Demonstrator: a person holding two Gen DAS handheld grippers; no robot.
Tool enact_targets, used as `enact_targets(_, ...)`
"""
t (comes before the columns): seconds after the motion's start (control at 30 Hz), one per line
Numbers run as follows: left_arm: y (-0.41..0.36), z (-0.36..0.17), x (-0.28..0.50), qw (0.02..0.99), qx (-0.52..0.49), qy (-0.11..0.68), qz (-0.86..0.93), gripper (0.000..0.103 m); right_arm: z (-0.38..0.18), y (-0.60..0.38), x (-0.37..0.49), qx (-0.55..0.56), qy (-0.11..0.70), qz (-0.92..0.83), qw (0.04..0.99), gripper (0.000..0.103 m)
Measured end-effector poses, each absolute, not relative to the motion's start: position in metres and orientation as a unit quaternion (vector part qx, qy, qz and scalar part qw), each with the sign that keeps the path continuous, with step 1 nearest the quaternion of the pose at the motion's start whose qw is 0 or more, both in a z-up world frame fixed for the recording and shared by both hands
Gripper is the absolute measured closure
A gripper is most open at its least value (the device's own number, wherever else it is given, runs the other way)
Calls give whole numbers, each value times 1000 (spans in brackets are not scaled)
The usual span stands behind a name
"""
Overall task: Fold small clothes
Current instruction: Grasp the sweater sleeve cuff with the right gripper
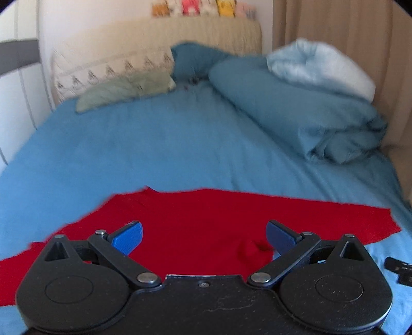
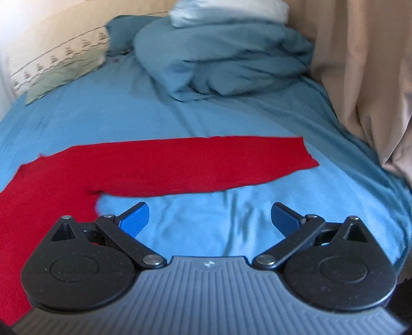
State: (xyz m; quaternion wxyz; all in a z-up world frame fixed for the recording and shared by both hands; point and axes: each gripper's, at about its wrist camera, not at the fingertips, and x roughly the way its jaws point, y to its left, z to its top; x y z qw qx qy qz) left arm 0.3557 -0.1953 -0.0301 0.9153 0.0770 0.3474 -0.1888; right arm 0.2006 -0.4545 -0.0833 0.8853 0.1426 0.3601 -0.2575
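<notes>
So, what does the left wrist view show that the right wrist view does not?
Only the left wrist view shows the row of colourful items above the headboard, a small black object on the sheet at right, and the open left gripper over the flat red garment. Only the right wrist view shows the open right gripper over the bare blue bed sheet, with a red sleeve stretching right. Both show the bundled teal duvet and the beige curtain.
</notes>
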Motion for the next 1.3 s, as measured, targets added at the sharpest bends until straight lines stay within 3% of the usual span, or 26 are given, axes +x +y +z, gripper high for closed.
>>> enact_targets(0.3, -245, -132, 440, 878, 66, 435, -186, 1, -165, -520, 230, 214, 330, -295, 871, 0)
enact_targets(0.37, -253, -150, 452, 873, 67, 449, -180, 2, -178, -533, 237, 232, 320, -302, 867, 4)
enact_targets(0.57, -264, -184, 468, 864, 76, 470, -164, 0, -198, -571, 249, 260, 285, -336, 859, 30)
enact_targets(0.73, -272, -189, 474, 857, 105, 480, -158, 0, -203, -585, 253, 250, 274, -355, 858, 61)
enact_targets(0.9, -268, -188, 483, 841, 103, 502, -173, 0, -204, -591, 252, 258, 265, -368, 853, 81)
enact_targets(1.1, -260, -182, 494, 829, 92, 518, -191, 0, -180, -579, 266, 217, 278, -358, 865, 83)
enact_targets(1.3, -209, -152, 486, 866, 58, 465, -173, 0, -117, -538, 302, 177, 250, -303, 902, 83)
